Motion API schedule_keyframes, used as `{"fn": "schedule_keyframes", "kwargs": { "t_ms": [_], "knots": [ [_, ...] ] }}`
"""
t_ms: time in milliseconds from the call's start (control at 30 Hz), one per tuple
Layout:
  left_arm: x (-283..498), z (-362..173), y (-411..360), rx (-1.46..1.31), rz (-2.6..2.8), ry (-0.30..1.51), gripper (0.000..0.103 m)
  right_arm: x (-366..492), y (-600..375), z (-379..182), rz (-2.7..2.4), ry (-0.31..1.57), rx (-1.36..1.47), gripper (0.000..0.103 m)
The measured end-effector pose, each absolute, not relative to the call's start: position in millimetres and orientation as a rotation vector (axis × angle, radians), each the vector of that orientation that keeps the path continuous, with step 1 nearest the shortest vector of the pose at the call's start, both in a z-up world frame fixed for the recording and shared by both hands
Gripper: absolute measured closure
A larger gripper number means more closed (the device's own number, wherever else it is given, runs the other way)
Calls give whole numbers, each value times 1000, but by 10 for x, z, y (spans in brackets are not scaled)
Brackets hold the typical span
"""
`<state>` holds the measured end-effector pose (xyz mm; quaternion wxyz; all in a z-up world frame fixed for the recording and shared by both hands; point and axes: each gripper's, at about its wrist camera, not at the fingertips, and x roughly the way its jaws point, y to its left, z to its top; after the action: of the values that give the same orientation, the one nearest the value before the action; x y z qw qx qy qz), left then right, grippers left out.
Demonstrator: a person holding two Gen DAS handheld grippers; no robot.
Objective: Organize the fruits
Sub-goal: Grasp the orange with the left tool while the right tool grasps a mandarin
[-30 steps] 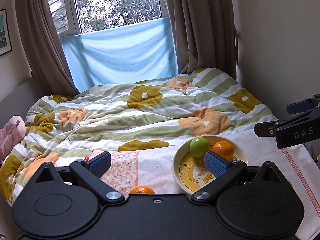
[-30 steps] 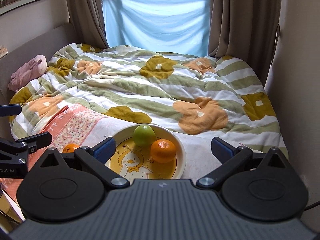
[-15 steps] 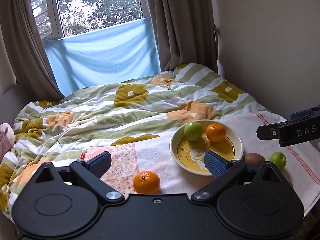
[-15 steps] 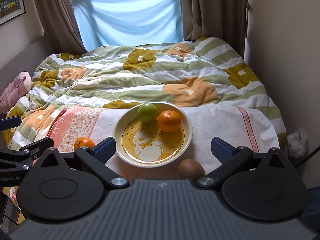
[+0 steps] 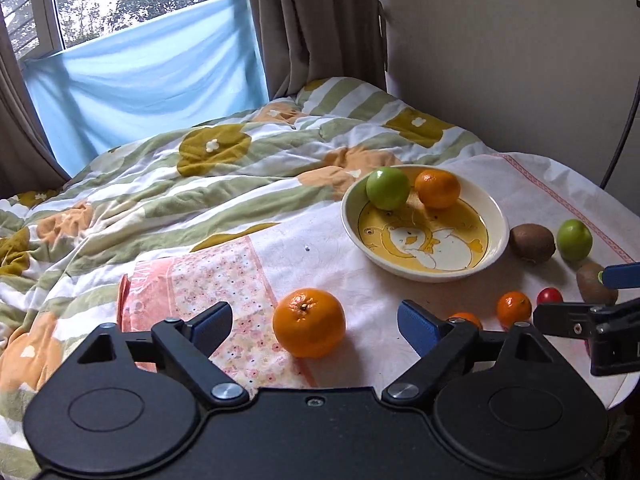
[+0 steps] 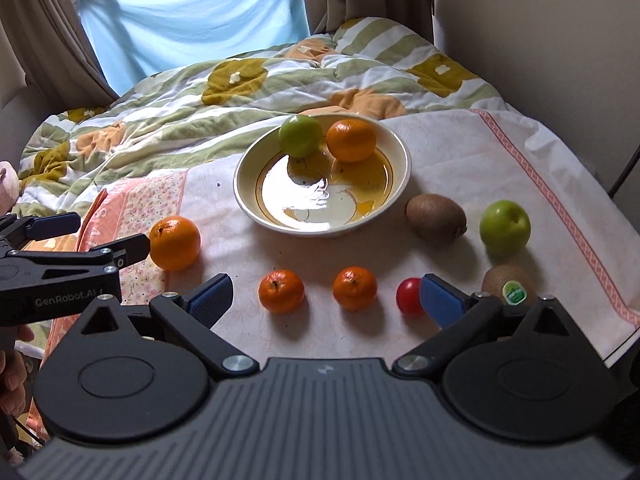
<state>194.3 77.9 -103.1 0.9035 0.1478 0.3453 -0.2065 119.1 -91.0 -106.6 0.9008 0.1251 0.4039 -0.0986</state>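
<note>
Fruits sit glossy in and around the yellow duck bowl (image 6: 400,148); both grippers' jaws gape, holding nothing.

The bed (image 6: 280,80) in front of me carries a flowered quilt (image 5: 160,184) at its far end and a white cloth (image 6: 500,152) with a pink border at its near end. Directly on the cloth: a yellow bowl (image 6: 400,176); a large orange (image 6: 175,243) left of it; two mandarins (image 6: 281,291) (image 6: 355,288) and a red tomato (image 6: 408,297) in the front row; two kiwis (image 6: 436,213) (image 6: 506,280) and a green apple (image 6: 505,227) at right.
</note>
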Motion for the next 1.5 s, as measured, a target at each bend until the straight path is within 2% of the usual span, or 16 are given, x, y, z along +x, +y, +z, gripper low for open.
{"fn": "schedule_keyframes", "kwargs": {
  "t_ms": [267, 533, 600, 933, 1067, 1300, 1500],
  "knots": [
    [2271, -1453, 801, 336, -477, 759, 16, 1376, -693, -1427, -232, 861, 290, 0],
    [2513, -1701, 809, 306, -499, 836, 33, 1588, -625, -1612, -228, 866, 303, 0],
    [2526, -1721, 816, 298, -504, 841, 34, 1635, -625, -1662, -227, 874, 303, 1],
    [2508, -1731, 787, 318, -511, 818, 36, 1803, -626, -1834, -224, 899, 295, 23],
    [2496, -1732, 771, 326, -507, 815, 36, 1846, -631, -1841, -225, 897, 278, 28],
    [2491, -1720, 772, 322, -505, 817, 36, 1872, -627, -1822, -204, 891, 274, 48],
    [2443, -1670, 779, 323, -503, 797, 37, 1856, -641, -1801, -195, 887, 288, 48]
  ]
}}
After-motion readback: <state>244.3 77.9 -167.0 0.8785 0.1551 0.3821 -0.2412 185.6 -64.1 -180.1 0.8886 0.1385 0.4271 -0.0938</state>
